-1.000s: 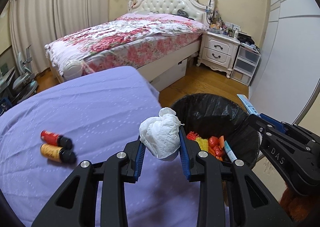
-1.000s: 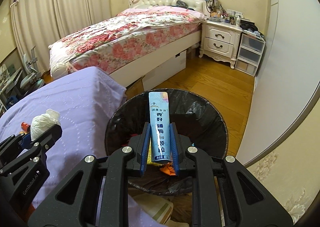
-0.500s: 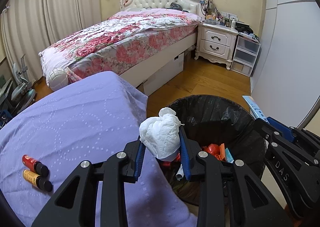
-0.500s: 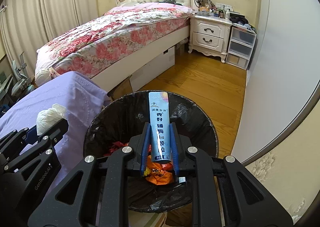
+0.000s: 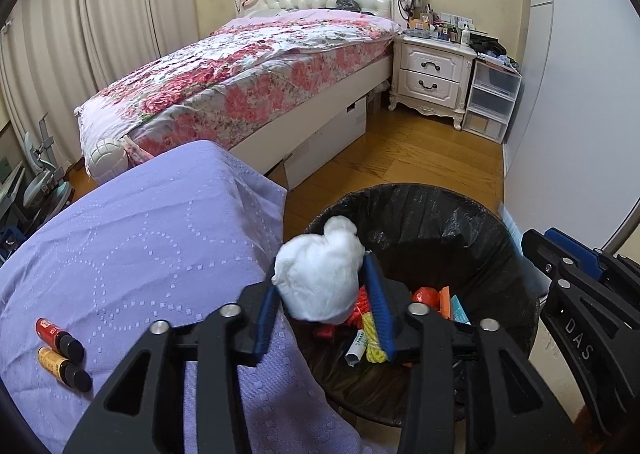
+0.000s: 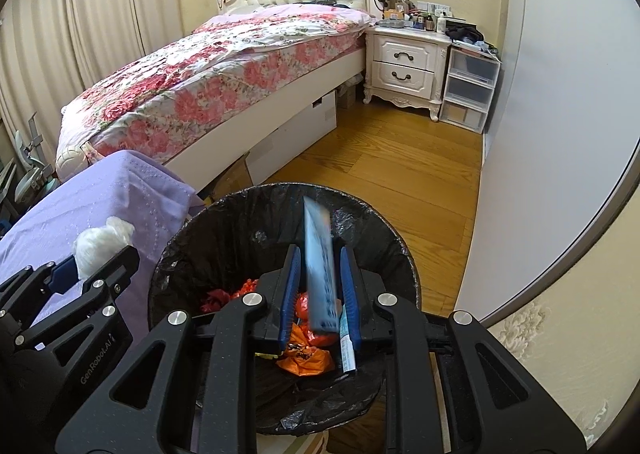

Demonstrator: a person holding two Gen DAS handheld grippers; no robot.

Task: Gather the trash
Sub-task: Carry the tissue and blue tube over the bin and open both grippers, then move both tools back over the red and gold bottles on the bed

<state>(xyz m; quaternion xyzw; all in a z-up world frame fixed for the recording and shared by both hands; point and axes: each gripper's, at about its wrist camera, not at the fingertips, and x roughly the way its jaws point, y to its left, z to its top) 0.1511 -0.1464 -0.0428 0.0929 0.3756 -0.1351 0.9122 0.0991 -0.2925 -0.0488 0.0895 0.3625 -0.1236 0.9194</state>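
Note:
My left gripper is shut on a crumpled white tissue, held at the near left rim of the black-lined trash bin. The tissue also shows in the right wrist view. My right gripper is open over the bin. A blue packet, blurred, is loose between the spread jaws and slipping down toward the trash inside. The bin holds red, orange and yellow wrappers.
A purple-covered table lies left of the bin, with two small bottles, red and orange. Beyond are a floral bed, a white nightstand, plastic drawers and wood floor. A grey wall stands right.
My right gripper has opened and let go of the blue packet, which is dropping into the bin. My left gripper has carried the tissue rightward to the bin's rim.

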